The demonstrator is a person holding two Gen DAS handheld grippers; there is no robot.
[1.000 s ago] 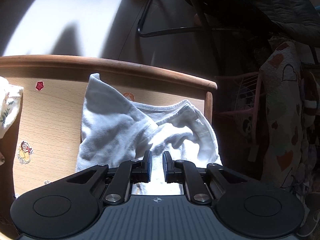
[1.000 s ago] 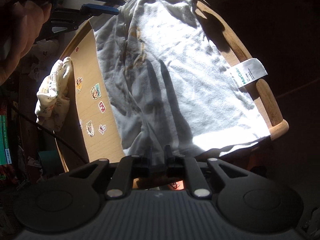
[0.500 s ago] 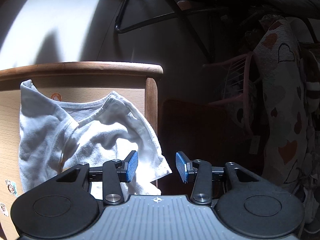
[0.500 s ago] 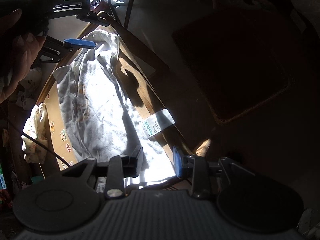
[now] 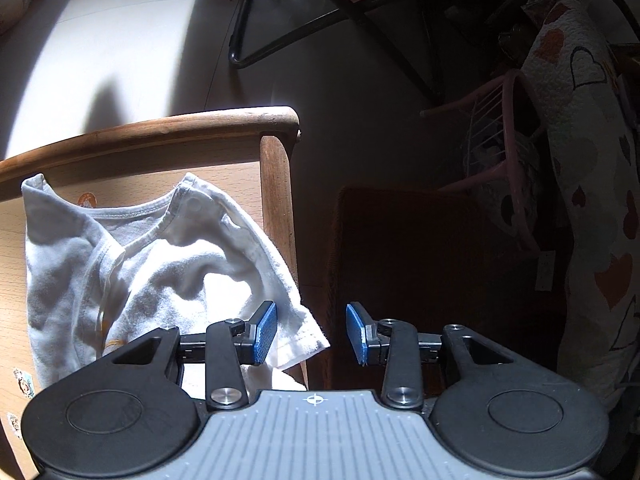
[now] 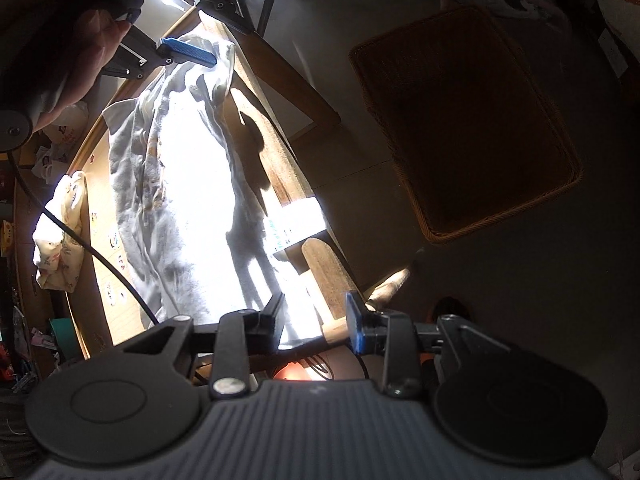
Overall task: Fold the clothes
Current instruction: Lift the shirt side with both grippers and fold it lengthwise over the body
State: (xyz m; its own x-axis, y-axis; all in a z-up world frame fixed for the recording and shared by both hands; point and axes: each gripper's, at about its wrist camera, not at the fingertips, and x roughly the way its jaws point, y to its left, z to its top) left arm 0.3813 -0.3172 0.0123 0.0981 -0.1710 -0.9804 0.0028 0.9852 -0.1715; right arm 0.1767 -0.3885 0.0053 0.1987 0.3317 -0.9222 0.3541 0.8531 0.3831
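A white T-shirt (image 5: 160, 272) lies on a small wooden table (image 5: 160, 132), its neck end toward the far rim and one sleeve hanging over the right edge. My left gripper (image 5: 312, 334) is open, with the sleeve corner between its blue pads (image 5: 264, 332), which do not touch it. In the right wrist view the same shirt (image 6: 192, 200) stretches along the table in bright sun. My right gripper (image 6: 316, 320) is open at the shirt's hem by the table's near corner. The left gripper's blue fingertip (image 6: 186, 52) shows at the far end.
A folded floral cloth (image 6: 60, 232) lies on the table's left side among stickers. A brown woven basket (image 6: 468, 120) stands on the floor beside the table. A pink rack (image 5: 504, 160), a heart-print quilt (image 5: 588, 200) and black chair legs (image 5: 320, 28) stand beyond.
Both grippers were shut on the shirt a second ago; both have opened and let go. Both have shifted right, toward the table's edge over the basket side.
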